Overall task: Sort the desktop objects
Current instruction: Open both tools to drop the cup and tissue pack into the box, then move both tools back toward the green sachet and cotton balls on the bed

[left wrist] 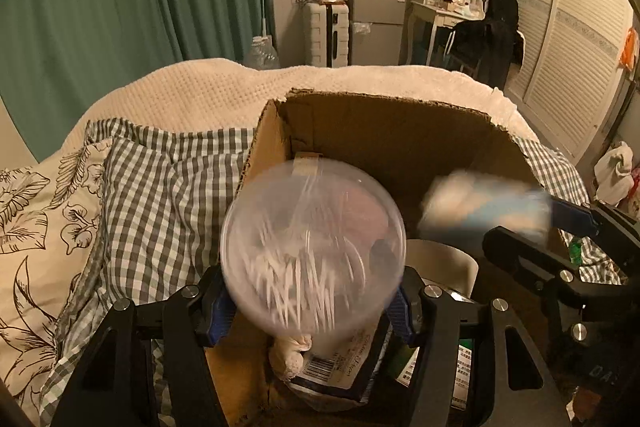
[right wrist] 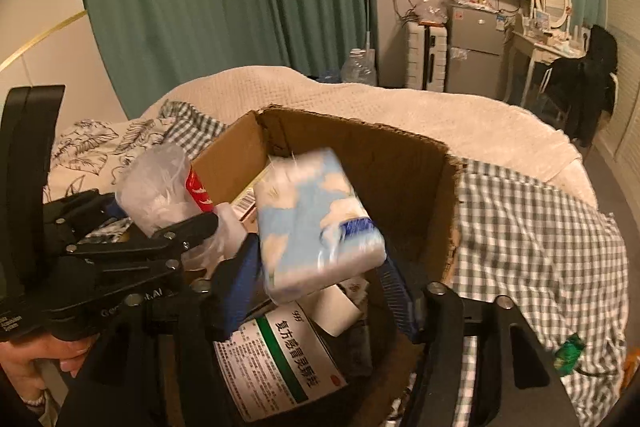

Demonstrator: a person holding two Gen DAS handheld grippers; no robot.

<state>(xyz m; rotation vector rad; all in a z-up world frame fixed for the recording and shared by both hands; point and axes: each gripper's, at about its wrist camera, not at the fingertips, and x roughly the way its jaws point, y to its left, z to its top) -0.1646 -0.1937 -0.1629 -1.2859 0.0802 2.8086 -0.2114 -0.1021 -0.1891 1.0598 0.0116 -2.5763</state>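
Left gripper jaws pinching clear round tub of cotton swabs, tub between blue pads; right gripper jaws pinching blue-and-white tissue pack, pack tilted toward 11 o'clock; both loads above open cardboard box on bed; medicine box and other clutter inside at 6 o'clock; judgement: lower each load into free gap before spreading jaws, one at a time; avoid grippers colliding; frames blurred.

White medicine box with green stripe, large Chinese characters 复方感冒灵颗粒, fine print beside them illegible, barcode label on dark packet with blurred script, barcode on carton, unreadable
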